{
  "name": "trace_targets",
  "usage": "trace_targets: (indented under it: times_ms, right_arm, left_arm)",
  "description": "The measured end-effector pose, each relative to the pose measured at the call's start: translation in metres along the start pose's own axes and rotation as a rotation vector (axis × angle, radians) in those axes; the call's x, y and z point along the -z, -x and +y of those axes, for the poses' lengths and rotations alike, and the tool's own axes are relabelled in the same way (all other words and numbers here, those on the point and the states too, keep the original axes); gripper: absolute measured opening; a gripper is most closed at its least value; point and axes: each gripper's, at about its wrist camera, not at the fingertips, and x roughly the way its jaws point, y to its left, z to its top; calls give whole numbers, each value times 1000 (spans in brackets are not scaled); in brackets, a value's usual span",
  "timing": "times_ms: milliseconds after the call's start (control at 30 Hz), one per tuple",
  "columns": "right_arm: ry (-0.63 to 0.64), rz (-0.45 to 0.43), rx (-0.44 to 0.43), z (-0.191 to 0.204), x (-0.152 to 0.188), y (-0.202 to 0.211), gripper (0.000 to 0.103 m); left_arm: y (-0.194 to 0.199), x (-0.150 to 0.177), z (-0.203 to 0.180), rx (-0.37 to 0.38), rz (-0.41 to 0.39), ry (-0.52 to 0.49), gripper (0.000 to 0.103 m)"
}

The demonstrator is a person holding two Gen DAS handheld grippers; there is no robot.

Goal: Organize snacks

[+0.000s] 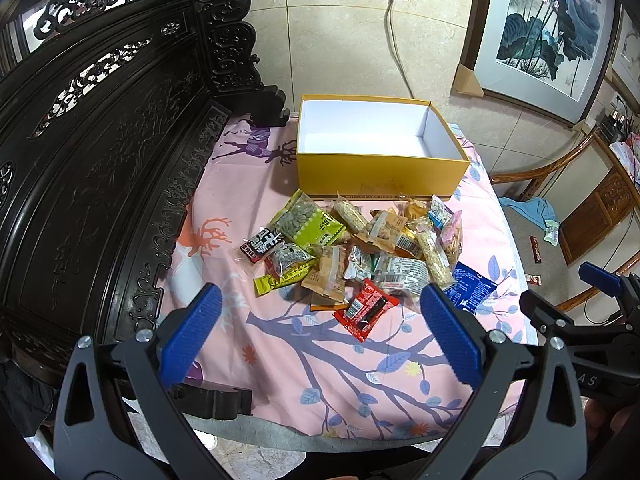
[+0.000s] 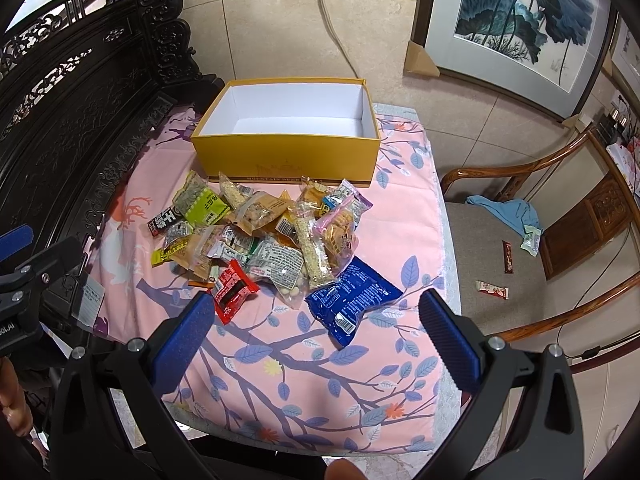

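A pile of snack packets [image 1: 352, 244] [image 2: 264, 236] lies on a pink patterned cloth [image 1: 280, 360] [image 2: 320, 360]. Behind it stands an open yellow box [image 1: 380, 172] [image 2: 288, 156] with a white, bare inside. A red packet [image 1: 366, 306] [image 2: 232, 290] and a blue packet [image 1: 470, 286] [image 2: 352, 300] lie nearest me. My left gripper [image 1: 320, 332] is open and empty, just short of the pile. My right gripper [image 2: 316, 340] is open and empty, in front of the blue packet. Each gripper shows at the edge of the other's view.
A dark carved wooden bench back [image 1: 100, 160] [image 2: 60, 100] runs along the left. A wooden chair [image 2: 540, 240] to the right holds a blue cloth [image 2: 508, 210] and a few small packets [image 2: 492, 290]. A framed painting [image 2: 520, 20] leans on the tiled wall.
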Motion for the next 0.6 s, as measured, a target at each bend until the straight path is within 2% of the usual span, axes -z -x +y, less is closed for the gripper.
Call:
trace_targets:
  times_ms: [500,600]
  right_arm:
    - [0,-3,-6,3,-1,-2,102]
    - [6,-37,-9,3,1,-4,102]
  left_arm:
    - [-1,-1,2,2,2,3,101]
    - [-6,-3,10,15,5,14,101]
